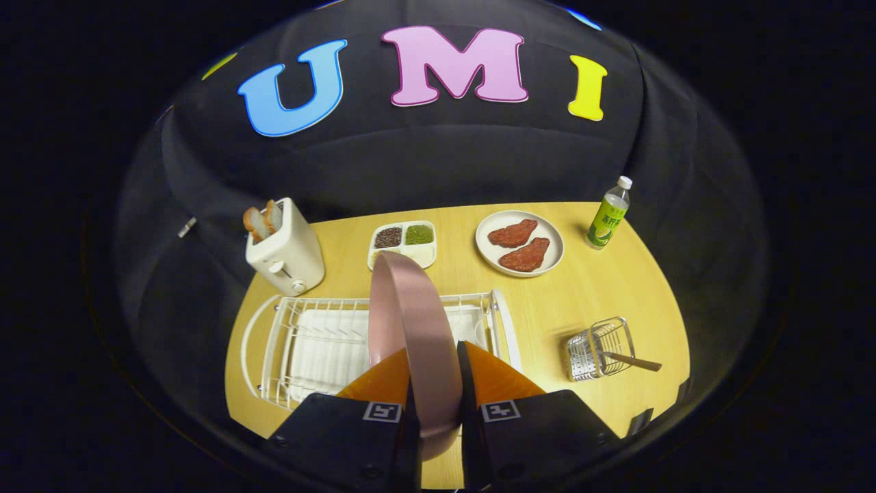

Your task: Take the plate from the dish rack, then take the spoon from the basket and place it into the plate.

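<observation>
Gripper (436, 356) pinches the pink plate (410, 322) on edge: one finger on each face, gap between them only as wide as the plate's thickness. Plate stands upright between the fingers, rim rising ahead of them, its lower edge dropping below the finger bases. Plate sits over the white rack (301, 342), at the rack's right half; whether it still touches the rack wires can't be told, the fingers and plate hide that spot. Rack lies on the wooden table (588, 294), a white mat inside it; near corner of the rack is covered by the left finger.

Wire basket (595, 349) stands to the right of the rack, apart from it, right of the fingers. A spoon (633, 361) lies in it, brown handle sticking out over the rim to the right; the bowl end is behind the wires and hard to make out.

Beyond the rack: toaster (287, 253) at the left with two bread slices (263, 220) up in the slots; divided tray (404, 241) with dark, green and pale fillings, its near edge hidden behind the plate's rim; round plate with two red meat pieces (520, 243) right of that; green bottle (608, 213) with white cap at the far right edge of the table. Bottle label too small to make out. Small pale object (187, 227) on the cloth left of the toaster, can't identify.
</observation>
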